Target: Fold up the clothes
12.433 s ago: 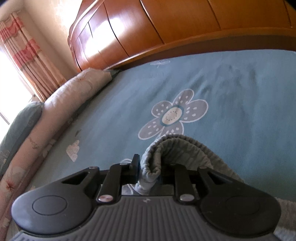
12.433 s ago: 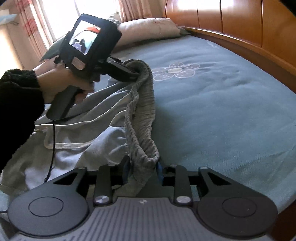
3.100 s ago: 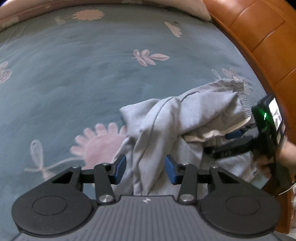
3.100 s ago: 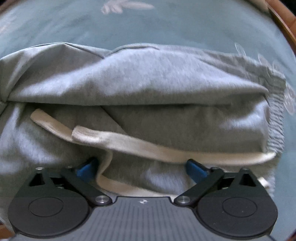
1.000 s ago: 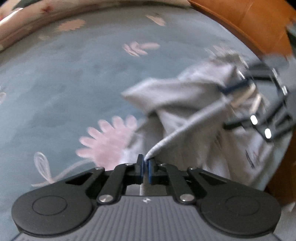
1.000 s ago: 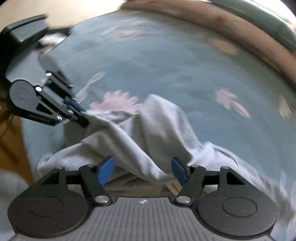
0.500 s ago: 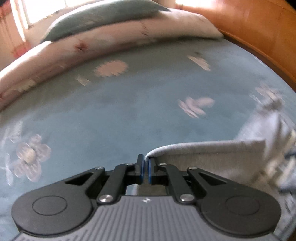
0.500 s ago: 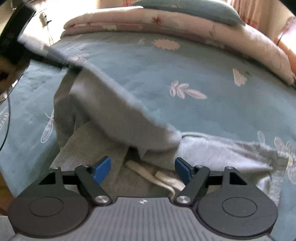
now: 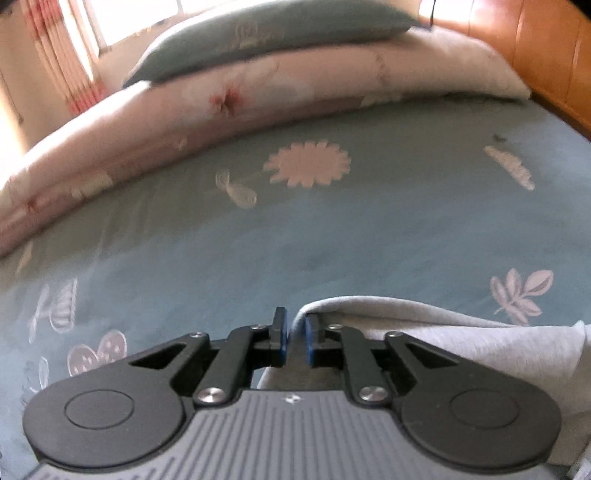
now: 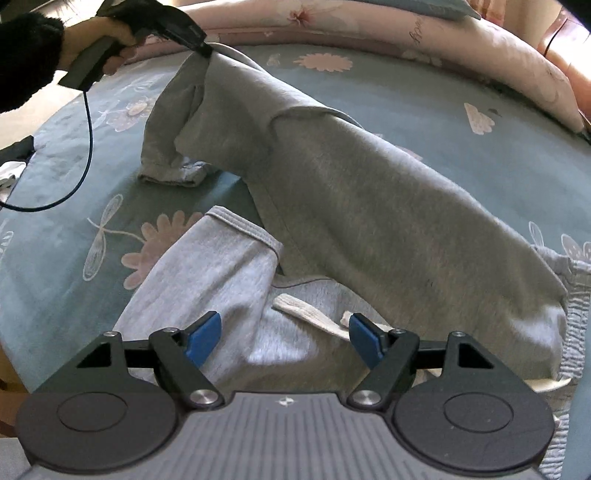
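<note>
Grey sweatpants (image 10: 351, 192) lie on the blue flowered bed sheet (image 10: 461, 155). One leg is pulled out long and lifted at its end by my left gripper (image 10: 202, 51), held in a hand (image 10: 96, 40) at the upper left. In the left wrist view the left gripper (image 9: 295, 339) has that leg's edge (image 9: 443, 332) between its blue pads; the jaws are opening by a narrow gap. The other leg (image 10: 207, 280) lies folded, inside out, near me. My right gripper (image 10: 284, 336) stands open just above the waist and its cream drawstring (image 10: 306, 314), gripping nothing.
A pink flowered quilt (image 9: 258, 92) with a blue pillow (image 9: 277, 33) on it runs along the far side of the bed. The wooden headboard (image 9: 535, 44) is at the right. A dark cable (image 10: 86, 147) hangs from the left gripper. The elastic waistband (image 10: 576, 295) bunches at the right.
The left gripper carried the trouser leg away across the bed toward the quilt, stretching it out straight, and its pads have parted a little. The right gripper stayed open over the waist.
</note>
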Motion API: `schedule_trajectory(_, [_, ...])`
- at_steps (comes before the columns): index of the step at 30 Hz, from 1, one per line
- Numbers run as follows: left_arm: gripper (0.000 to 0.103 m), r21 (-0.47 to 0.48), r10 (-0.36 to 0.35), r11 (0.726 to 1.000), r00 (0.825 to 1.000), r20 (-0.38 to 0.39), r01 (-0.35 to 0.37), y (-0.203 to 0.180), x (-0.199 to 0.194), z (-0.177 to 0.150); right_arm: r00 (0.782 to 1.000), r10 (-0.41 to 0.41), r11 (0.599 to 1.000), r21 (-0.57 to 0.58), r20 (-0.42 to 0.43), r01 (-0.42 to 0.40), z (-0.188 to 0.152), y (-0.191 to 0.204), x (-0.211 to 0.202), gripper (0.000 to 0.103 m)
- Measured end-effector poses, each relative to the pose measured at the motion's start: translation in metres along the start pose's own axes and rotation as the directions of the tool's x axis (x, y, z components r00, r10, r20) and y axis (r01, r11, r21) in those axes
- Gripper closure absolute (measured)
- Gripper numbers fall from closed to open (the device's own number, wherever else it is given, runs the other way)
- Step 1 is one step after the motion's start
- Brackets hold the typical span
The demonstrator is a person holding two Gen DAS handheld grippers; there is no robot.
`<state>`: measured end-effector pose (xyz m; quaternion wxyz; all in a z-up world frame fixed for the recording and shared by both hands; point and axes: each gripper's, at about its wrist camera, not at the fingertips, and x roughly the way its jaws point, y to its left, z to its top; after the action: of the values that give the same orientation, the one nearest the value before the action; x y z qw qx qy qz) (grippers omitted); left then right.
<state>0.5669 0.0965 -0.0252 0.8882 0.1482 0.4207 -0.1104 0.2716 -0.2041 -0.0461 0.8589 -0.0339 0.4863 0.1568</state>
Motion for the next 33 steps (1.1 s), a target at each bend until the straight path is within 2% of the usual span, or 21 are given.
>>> schedule_trajectory(2, [0.086, -0.02, -0.003, 1.0, 1.0, -0.011, 0.002, 0.003, 0.006, -0.005, 1.0, -0.004, 1.0, 0.007, 0.0, 0.004, 0.002, 0.002, 0.0, 0.023])
schedule_trajectory(4, [0.076, -0.036, 0.0, 0.999, 1.0, -0.011, -0.001, 0.005, 0.005, -0.013, 1.0, -0.007, 1.0, 0.013, 0.001, 0.007, 0.004, 0.003, 0.001, 0.023])
schedule_trajectory(5, [0.074, -0.051, -0.006, 0.999, 1.0, -0.011, 0.006, 0.008, 0.003, -0.017, 1.0, -0.008, 1.0, 0.017, 0.001, 0.008, 0.006, 0.003, 0.002, 0.023])
schedule_trajectory(7, [0.066, -0.088, -0.037, 0.995, 0.999, -0.011, 0.036, 0.017, -0.003, -0.024, 1.0, -0.013, 1.0, 0.027, -0.001, 0.013, 0.007, 0.003, 0.004, 0.023])
schedule_trajectory(10, [0.063, -0.177, -0.082, 0.981, 0.997, 0.006, 0.082, 0.035, -0.015, -0.035, 1.0, -0.02, 0.999, 0.043, -0.003, 0.02, 0.009, 0.004, 0.008, 0.023])
schedule_trajectory(13, [0.059, -0.26, -0.084, 0.962, 0.996, 0.017, 0.085, 0.049, -0.033, -0.059, 1.0, -0.02, 0.998, 0.061, 0.002, 0.02, 0.013, 0.006, 0.011, 0.023])
schedule_trajectory(16, [0.059, -0.319, -0.09, 0.944, 0.996, -0.011, 0.082, 0.054, -0.045, -0.093, 1.0, -0.017, 0.997, 0.069, 0.007, 0.016, 0.017, 0.008, 0.014, 0.023])
schedule_trajectory(20, [0.059, -0.455, -0.152, 0.883, 0.987, -0.051, 0.113, 0.055, -0.046, -0.141, 1.0, -0.004, 0.998, 0.063, 0.004, 0.004, 0.022, 0.013, 0.018, 0.023])
schedule_trajectory(23, [0.059, -0.563, -0.197, 0.817, 0.978, -0.062, 0.129, 0.054, -0.041, -0.169, 1.0, 0.006, 0.999, 0.049, -0.007, -0.006, 0.024, 0.017, 0.021, 0.023])
schedule_trajectory(25, [0.059, -0.612, -0.223, 0.775, 0.974, -0.035, 0.155, 0.054, -0.038, -0.179, 1.0, 0.009, 0.999, 0.042, -0.016, -0.009, 0.024, 0.019, 0.023, 0.023])
schedule_trajectory(27, [0.059, -0.63, -0.22, 0.759, 0.975, -0.014, 0.162, 0.05, -0.033, -0.184, 1.0, 0.015, 0.999, 0.037, -0.028, -0.014, 0.025, 0.021, 0.026, 0.023])
schedule_trajectory(33, [0.059, -0.65, -0.237, 0.743, 0.971, -0.03, 0.161, 0.039, -0.017, -0.187, 0.999, 0.023, 0.999, 0.034, -0.039, -0.021, 0.027, 0.028, 0.031, 0.023])
